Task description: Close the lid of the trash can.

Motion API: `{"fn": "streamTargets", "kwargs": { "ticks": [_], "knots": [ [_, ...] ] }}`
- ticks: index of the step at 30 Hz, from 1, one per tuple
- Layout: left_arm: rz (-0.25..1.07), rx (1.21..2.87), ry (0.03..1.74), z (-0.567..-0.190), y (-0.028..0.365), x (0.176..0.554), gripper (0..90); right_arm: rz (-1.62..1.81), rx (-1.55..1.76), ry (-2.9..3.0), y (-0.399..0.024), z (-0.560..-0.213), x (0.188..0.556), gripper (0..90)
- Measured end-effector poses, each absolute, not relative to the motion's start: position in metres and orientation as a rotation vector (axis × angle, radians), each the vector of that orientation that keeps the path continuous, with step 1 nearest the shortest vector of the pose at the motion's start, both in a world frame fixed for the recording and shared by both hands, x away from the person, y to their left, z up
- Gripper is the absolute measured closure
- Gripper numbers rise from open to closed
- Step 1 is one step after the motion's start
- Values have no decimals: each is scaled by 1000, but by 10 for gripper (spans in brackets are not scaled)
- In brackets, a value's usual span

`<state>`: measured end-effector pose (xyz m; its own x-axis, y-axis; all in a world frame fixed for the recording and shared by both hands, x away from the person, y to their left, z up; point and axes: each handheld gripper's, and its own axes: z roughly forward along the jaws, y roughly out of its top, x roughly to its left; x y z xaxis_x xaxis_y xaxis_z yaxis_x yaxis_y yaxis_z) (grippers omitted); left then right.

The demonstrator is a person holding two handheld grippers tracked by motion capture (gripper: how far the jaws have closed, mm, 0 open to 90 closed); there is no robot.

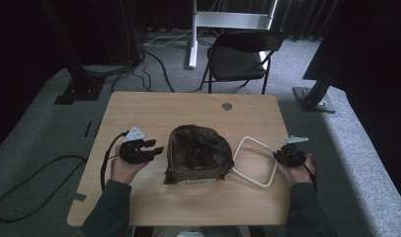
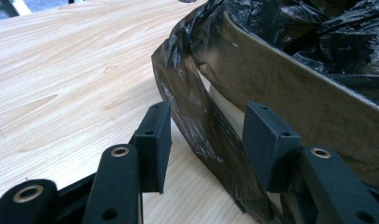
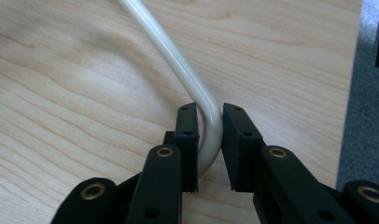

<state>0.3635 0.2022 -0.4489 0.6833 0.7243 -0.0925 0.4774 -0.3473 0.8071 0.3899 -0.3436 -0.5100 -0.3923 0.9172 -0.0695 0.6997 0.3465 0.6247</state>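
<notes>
A: Which step? The right gripper has its jaws clamped on the white frame's corner, right of frame centre on the bench

B: Next looks like fitting it over the lined bin; the left gripper waits, jaws apart, around the liner

High view looks down; table shared with both close claw views.

White wire frame flat beside black-lined bin, seemingly touching.
</notes>
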Motion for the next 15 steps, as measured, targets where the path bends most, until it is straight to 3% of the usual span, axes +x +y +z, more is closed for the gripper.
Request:
{"fn": "streamTargets", "kwargs": {
  "ticks": [15],
  "knots": [
    [345, 2001, 935, -450, 205, 364, 529, 826, 1381, 2153, -361, -479, 383, 776]
  ]
}}
